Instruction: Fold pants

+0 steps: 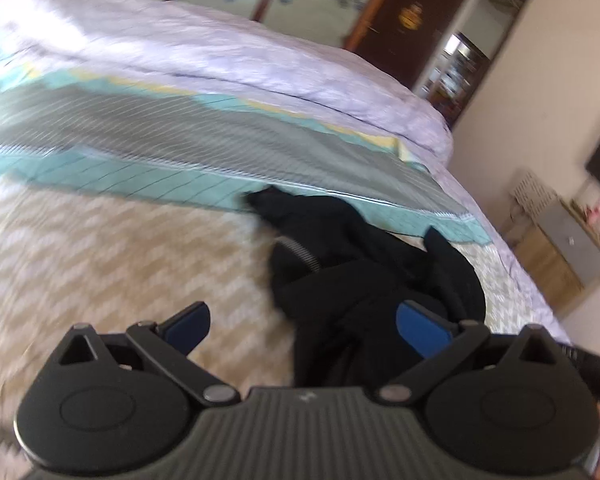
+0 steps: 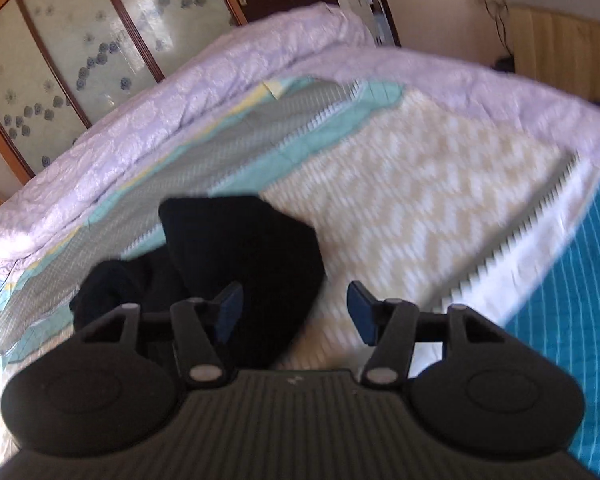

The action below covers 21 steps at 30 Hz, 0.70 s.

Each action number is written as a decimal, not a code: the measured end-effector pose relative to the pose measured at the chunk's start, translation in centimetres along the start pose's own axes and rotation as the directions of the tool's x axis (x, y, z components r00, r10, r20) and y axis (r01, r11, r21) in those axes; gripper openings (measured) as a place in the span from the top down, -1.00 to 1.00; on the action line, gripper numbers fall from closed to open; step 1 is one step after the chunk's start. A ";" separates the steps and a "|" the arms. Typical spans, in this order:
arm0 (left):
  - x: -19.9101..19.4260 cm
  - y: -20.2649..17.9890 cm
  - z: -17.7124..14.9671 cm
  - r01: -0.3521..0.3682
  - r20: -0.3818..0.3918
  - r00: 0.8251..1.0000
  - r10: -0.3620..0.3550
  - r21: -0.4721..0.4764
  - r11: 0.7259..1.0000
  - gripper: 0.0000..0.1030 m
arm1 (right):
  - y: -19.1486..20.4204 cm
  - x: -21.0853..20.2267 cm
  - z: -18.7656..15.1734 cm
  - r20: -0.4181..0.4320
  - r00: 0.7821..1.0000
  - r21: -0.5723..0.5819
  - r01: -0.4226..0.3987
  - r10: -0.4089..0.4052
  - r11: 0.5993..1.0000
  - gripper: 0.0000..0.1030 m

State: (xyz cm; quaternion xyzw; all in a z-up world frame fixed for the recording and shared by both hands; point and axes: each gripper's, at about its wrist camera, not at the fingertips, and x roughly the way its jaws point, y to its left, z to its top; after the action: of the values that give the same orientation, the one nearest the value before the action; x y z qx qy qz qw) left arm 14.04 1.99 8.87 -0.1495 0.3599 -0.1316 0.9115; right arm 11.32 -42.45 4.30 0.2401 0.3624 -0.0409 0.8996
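Left wrist view first, and it is a blurred one. The left gripper (image 1: pixel 304 330) hangs above the bed (image 1: pixel 112 248), jaws spread wide, nothing pinched between them. The blue pads (image 1: pixel 418 330) sit well apart, the one on the right side of the frame over dark cloth, the other over the beige zigzag bedspread. The black pants (image 1: pixel 364 264) lie bunched in a heap just ahead of that pad, one dark tip reaching up onto the teal and grey striped blanket (image 1: pixel 180 140). Whether the pad touches the cloth cannot be told through the blur. A lilac quilt (image 1: pixel 220 52) is rolled along the far side of the bed, and a wooden cabinet (image 1: pixel 556 256) stands by the wall on the right.

Over to the right wrist view. The right gripper (image 2: pixel 296 312) is also released, fingers parted, nothing between them. Its left-hand pad (image 2: pixel 230 312) shows against the black pants (image 2: pixel 240 256), which lie crumpled on the left half of the frame, partly on the zigzag bedspread (image 2: pixel 420 192) and partly on the striped blanket (image 2: pixel 236 136). The other pad is over bare bedspread. Behind the rolled quilt (image 2: pixel 188 84) runs a wardrobe (image 2: pixel 80 40) with flowered panels, and a teal striped cloth (image 2: pixel 580 300) fills the right edge.
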 end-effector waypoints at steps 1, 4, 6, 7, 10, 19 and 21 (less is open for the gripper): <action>1.5 -1.2 0.6 -0.006 -0.013 1.000 0.007 0.053 0.999 -1.00 | -0.5 -0.1 -1.0 -0.022 1.000 0.018 -0.007 0.007 1.000 -0.18; 6.8 -3.1 1.2 -0.067 -0.092 0.993 0.079 0.126 0.990 -0.98 | -1.8 0.6 -2.6 -0.080 0.996 0.067 -0.037 0.042 0.997 -0.18; 9.3 -2.8 0.8 -0.062 -0.175 0.982 0.076 0.087 0.994 0.60 | -1.8 1.2 -3.2 -0.107 0.992 0.088 -0.060 0.070 0.994 -0.18; 9.7 -2.6 0.5 -0.086 -0.205 0.974 0.097 0.062 0.994 0.78 | -1.5 1.6 -3.3 -0.120 0.990 0.079 -0.070 0.079 0.994 -0.19; 5.4 -2.2 0.1 -0.032 -0.087 0.996 0.032 0.006 0.999 0.79 | 0.2 1.5 -2.9 -0.112 0.990 0.009 -0.087 0.087 0.996 -0.19; -14.4 2.7 -6.9 0.066 0.100 0.994 -0.054 -0.126 0.990 0.79 | 10.7 -0.2 0.3 -0.021 0.958 -0.281 -0.282 0.288 0.917 -0.19; -18.1 3.2 -9.6 0.040 0.111 0.993 -0.026 -0.126 0.991 0.79 | 14.3 -0.4 0.5 -0.041 0.940 -0.364 -0.330 0.339 0.871 -0.25</action>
State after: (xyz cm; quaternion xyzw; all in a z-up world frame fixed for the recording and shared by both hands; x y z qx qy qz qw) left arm -5.00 9.49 12.14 -0.2204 0.3146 -0.1150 0.9161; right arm 14.92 -30.12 10.66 0.1273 0.3057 0.1804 0.9262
